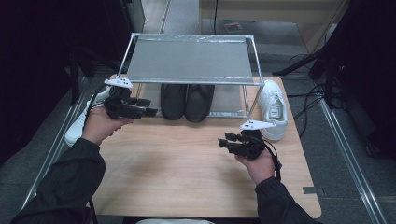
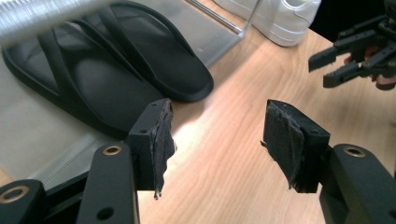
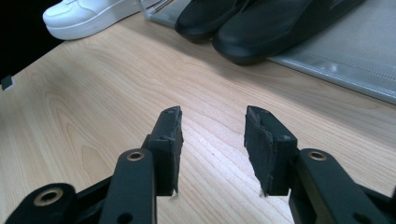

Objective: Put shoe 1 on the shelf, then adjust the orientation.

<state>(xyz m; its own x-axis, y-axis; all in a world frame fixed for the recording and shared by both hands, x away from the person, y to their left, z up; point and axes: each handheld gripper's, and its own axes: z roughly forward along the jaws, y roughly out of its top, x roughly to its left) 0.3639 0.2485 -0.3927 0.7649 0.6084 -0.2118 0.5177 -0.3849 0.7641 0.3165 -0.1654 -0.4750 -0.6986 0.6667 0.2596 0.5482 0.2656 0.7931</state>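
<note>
Slippers [image 1: 187, 101], a black pair, lie side by side on the lower shelf of the shoe rack [image 1: 190, 59], toes pointing out toward the person and just overhanging the shelf's front edge. They look like moulded foam or rubber: probably light, springy rather than stiff, with a matt skin that should give padded jaws decent friction. The straps arching over the footbeds seem soft and would likely flex under a pinch, so the firmer sole edge at the toe or along the side is the safer place to take hold; in the left gripper view the nearer slipper's rounded toe [image 2: 187, 79] sits clear and reachable. Nothing about them appears fragile.

Just in front of the rack's left post, the left gripper [image 1: 150, 107] hovers nearest the pair, its jaws wide apart and holding nothing, aimed past the toes. Farther out from the rack, over the bare wooden surface [image 1: 187, 158], the right gripper [image 1: 225, 141] hangs with its jaws likewise apart and empty.

Beside the rack's right post stands a white sneaker [image 1: 273, 108]; another white shoe [image 1: 77, 128] lies off the rack's left side, partly hidden by the person's left hand.
</note>
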